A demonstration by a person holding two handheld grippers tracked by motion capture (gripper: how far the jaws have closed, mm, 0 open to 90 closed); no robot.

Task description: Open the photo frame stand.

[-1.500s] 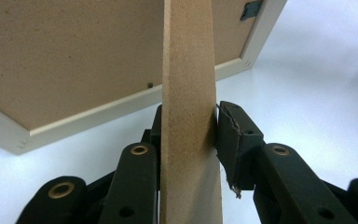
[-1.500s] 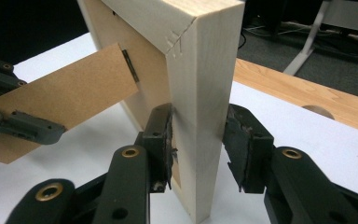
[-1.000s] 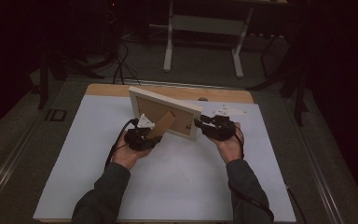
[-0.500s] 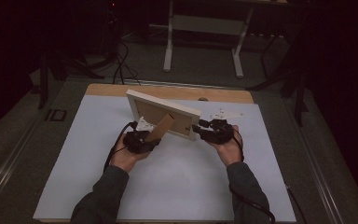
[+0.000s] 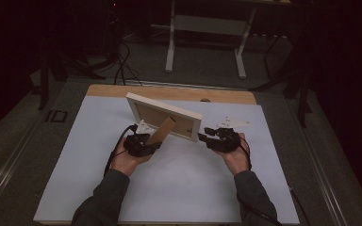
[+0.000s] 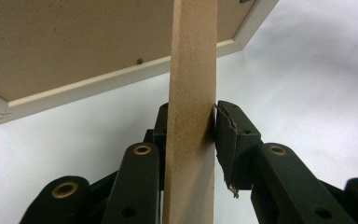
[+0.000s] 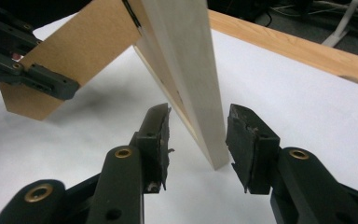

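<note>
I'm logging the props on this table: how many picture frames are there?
1. The picture frame stands tilted on the white table, back toward the person; the left hand-held gripper clamps its brown stand and the right hand-held gripper straddles its right edge.

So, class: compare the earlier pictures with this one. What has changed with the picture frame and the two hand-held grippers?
The right hand-held gripper has opened off the picture frame, whose edge sits loose between its jaws. Unchanged: the left hand-held gripper clamps the stand, frame upright.
</note>
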